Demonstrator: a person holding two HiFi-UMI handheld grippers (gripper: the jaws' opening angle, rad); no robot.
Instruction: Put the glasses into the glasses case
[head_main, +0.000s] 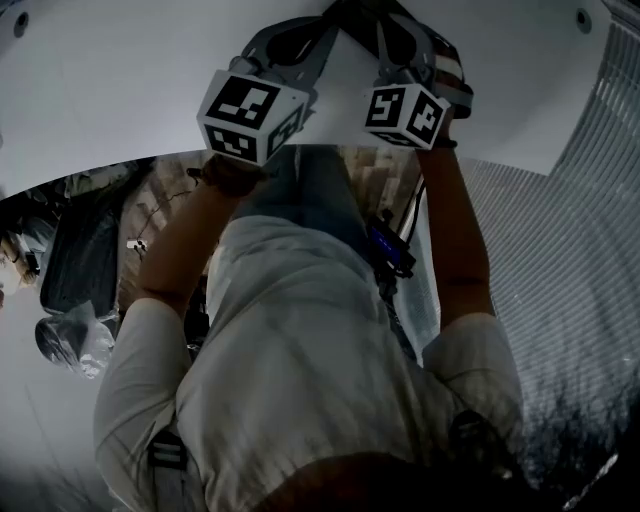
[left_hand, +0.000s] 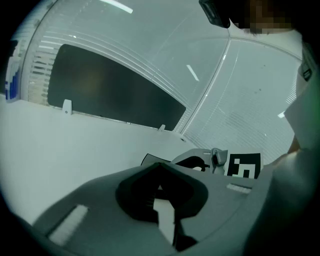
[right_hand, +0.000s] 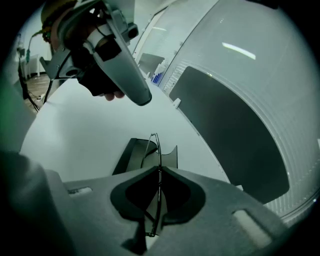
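Note:
In the right gripper view my right gripper (right_hand: 159, 169) is shut on thin wire-framed glasses (right_hand: 155, 145), seen edge-on and sticking out past the fingertips. Just beyond them an open dark glasses case (right_hand: 131, 156) lies on the white table (right_hand: 85, 135). My left gripper (right_hand: 142, 97) hangs above the table to the left of the case with its jaws together. In the left gripper view its tips (left_hand: 159, 165) meet with nothing seen between them, and a dark corner of the case (left_hand: 146, 160) shows behind. The head view shows both marker cubes (head_main: 250, 112) (head_main: 405, 112); the case is hidden there.
A large dark panel (right_hand: 230, 135) runs along the table's far side, with ribbed blinds (head_main: 600, 250) beside it. The table's near edge (head_main: 120, 165) curves in front of the person, and bags (head_main: 80, 260) lie on the floor below at left.

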